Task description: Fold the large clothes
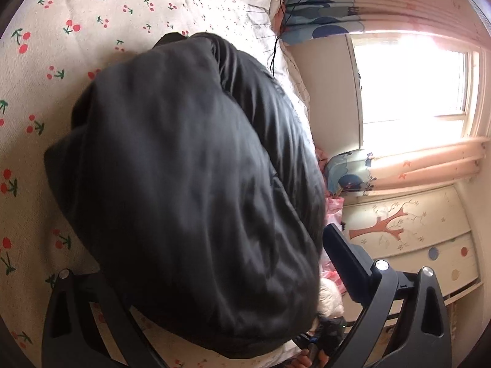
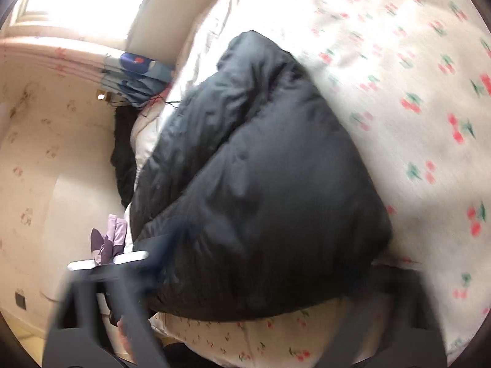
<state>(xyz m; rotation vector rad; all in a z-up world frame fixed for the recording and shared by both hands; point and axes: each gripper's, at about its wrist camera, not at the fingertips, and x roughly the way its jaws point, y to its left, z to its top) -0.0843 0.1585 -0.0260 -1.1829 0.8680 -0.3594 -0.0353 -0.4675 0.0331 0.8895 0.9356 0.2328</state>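
Note:
A black puffy jacket (image 1: 190, 165) lies bunched in a thick bundle on the cherry-print bed sheet (image 1: 36, 61). My left gripper (image 1: 224, 263) stands open around its near end. The right finger (image 1: 340, 248) is clear of the cloth and the left finger is hidden behind the bulge. In the blurred right wrist view the same jacket (image 2: 260, 184) fills the middle. My right gripper (image 2: 270, 257) has its fingers apart on either side of the jacket's near edge. I see no pad pressing on the cloth.
The bed's edge runs beside the jacket, with a white quilt (image 1: 245, 6) and a black cable (image 1: 276, 46) at its head. Past it are a bright window (image 1: 408, 76), curtains and a tree-painted dresser (image 1: 399, 224). Purple cloth (image 2: 107, 240) lies off the bed.

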